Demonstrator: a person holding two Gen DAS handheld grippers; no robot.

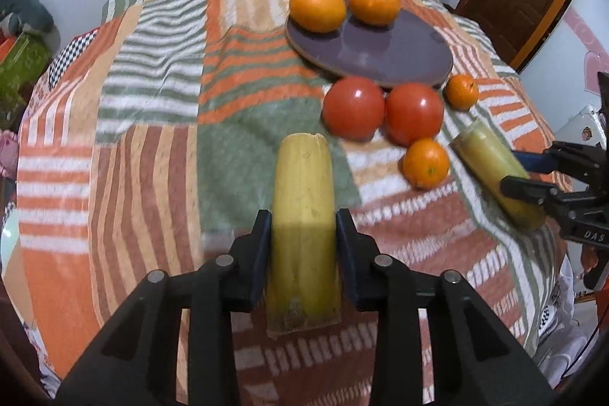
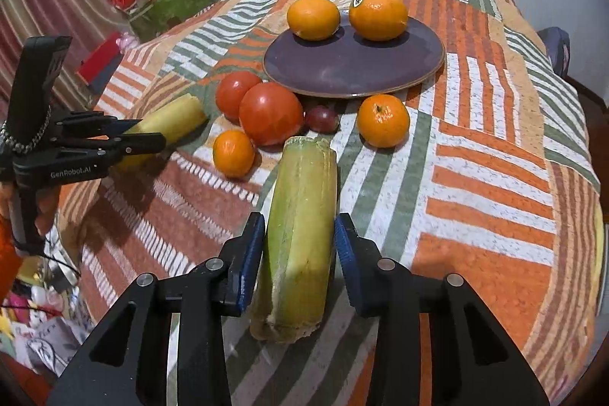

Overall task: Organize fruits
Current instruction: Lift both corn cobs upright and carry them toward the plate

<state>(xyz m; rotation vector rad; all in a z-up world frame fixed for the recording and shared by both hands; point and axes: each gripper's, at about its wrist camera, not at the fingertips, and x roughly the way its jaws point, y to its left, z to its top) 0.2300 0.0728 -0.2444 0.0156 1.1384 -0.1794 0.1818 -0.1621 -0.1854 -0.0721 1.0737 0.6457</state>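
The left gripper (image 1: pixel 303 246) clamps its black pads on a yellow, cut-ended stalk piece (image 1: pixel 302 234), lengthwise between the jaws; the right gripper (image 2: pixel 299 250) clamps blue-faced pads on a second, greener yellow stalk piece (image 2: pixel 300 242) the same way; so there are two such pieces, each held, both on the near side of the round purple plate (image 2: pixel 354 63) that serves as landmark; each gripper shows at the edge of the other's view.

On the plate's far part sit two large oranges, a plain one (image 2: pixel 313 18) and one with a sticker (image 2: pixel 378 15); just before the plate's near rim lie two red tomatoes (image 2: pixel 271 113) touching one another, with one small dark-red grape-like fruit (image 2: pixel 321 118) beside them; two small mandarins lie off the plate, one (image 2: pixel 383 120) near its rim, one (image 2: pixel 233 153) nearer than the tomatoes.

The tomatoes and mandarins stand between the held pieces and the plate; everything rests on a striped orange, green and white patchwork blanket (image 2: pixel 475 158); a green box (image 2: pixel 171 8) and clutter lie beyond the blanket's edge.
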